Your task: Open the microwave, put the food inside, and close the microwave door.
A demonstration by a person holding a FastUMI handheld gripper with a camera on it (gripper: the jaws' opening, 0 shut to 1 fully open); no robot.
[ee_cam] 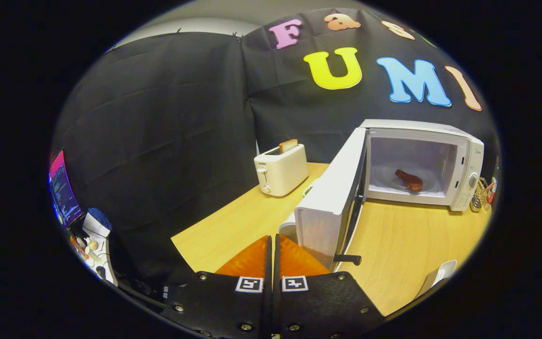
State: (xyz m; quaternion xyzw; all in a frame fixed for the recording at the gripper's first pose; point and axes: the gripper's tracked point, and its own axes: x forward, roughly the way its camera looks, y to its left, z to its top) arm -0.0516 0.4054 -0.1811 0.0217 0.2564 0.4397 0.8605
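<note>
The gripper (272, 242) sits low over the near edge of a wooden table (407, 245), its 2 fingers (252, 259) pressed together with nothing between them. Just ahead of the fingertips, slightly to their right, stands the outer edge of the microwave door (330, 207), swung wide open toward the camera, with a dark handle (347, 258) jutting from its lower corner. Part of a pale round container (289, 230) shows just left of the door's edge. Beyond the door, the white microwave (464, 160) rests on the table with its cavity exposed; a reddish-brown piece of food (410, 180) lies inside on the round turntable plate (428, 186). To the left of the microwave, further back on the table, a cream toaster (281, 169) holds 1 slice of toast (288, 145) upright in its slot.
</note>
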